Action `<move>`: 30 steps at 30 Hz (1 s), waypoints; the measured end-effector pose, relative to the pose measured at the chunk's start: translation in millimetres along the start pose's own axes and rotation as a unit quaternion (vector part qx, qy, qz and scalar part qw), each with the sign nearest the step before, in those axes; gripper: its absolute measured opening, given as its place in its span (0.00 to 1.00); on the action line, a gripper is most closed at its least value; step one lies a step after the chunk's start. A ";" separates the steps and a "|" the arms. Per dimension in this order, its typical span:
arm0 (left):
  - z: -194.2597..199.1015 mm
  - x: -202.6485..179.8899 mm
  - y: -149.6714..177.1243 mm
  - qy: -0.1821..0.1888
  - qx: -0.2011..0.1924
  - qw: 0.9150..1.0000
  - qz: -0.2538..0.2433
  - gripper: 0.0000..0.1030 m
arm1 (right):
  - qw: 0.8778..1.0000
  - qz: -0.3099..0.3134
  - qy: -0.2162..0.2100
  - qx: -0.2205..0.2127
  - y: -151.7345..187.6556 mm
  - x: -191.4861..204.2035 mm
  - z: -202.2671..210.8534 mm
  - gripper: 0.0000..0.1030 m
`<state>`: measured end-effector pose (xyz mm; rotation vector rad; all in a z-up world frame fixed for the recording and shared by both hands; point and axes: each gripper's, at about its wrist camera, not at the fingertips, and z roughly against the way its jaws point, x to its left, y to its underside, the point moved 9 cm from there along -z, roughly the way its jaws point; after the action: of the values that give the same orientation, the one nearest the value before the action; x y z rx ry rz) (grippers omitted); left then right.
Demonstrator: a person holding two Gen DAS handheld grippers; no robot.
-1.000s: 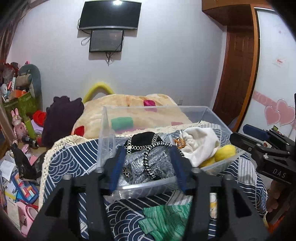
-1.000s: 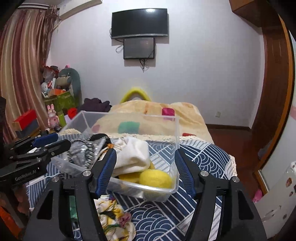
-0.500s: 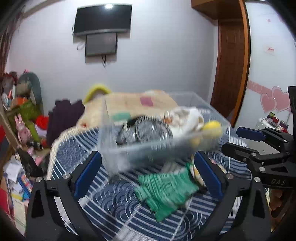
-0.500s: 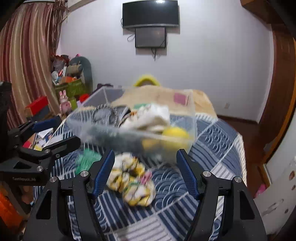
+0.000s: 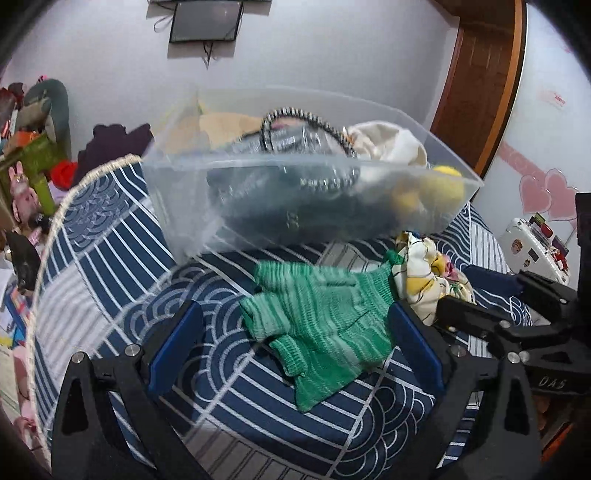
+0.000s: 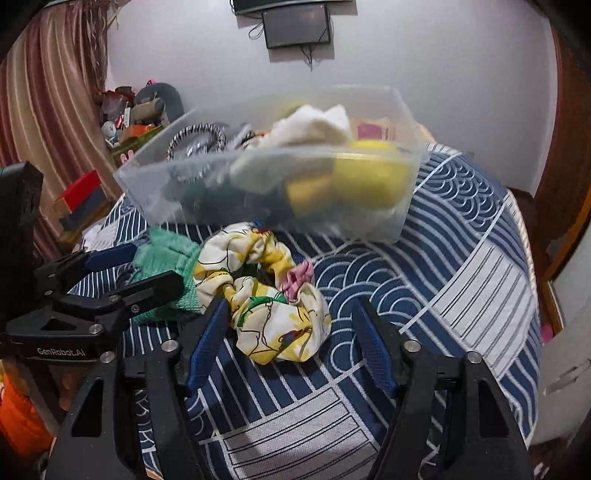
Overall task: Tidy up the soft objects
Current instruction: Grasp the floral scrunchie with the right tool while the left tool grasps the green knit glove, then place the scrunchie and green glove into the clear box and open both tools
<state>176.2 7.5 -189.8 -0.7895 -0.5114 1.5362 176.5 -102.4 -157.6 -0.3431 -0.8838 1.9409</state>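
Observation:
A clear plastic bin sits on the blue patterned bedspread and holds a black-and-silver bag, a white cloth and yellow soft items. A green knitted cloth lies in front of the bin, between the fingers of my open left gripper. A yellow-and-white floral cloth lies beside it, between the fingers of my open right gripper. Neither gripper touches its cloth. The bin also shows in the right wrist view.
The bed's lace edge drops off at left toward a cluttered floor with toys and boxes. A wooden door and a white cabinet stand at right. A wall screen hangs behind.
Both grippers opened, let go of the bin and drew back and down. They now straddle the green cloth and the floral cloth in front of the bin.

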 end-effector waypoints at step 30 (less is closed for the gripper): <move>64.4 -7.3 -35.0 0.018 -0.096 0.994 -0.038 0.21 | 0.993 0.000 0.029 -0.119 -32.9 -3.2 75.7 0.15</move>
<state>152.6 13.1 -120.3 -0.9335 -0.6623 1.4130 156.8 -128.7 -81.8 -0.5360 -1.0785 1.8192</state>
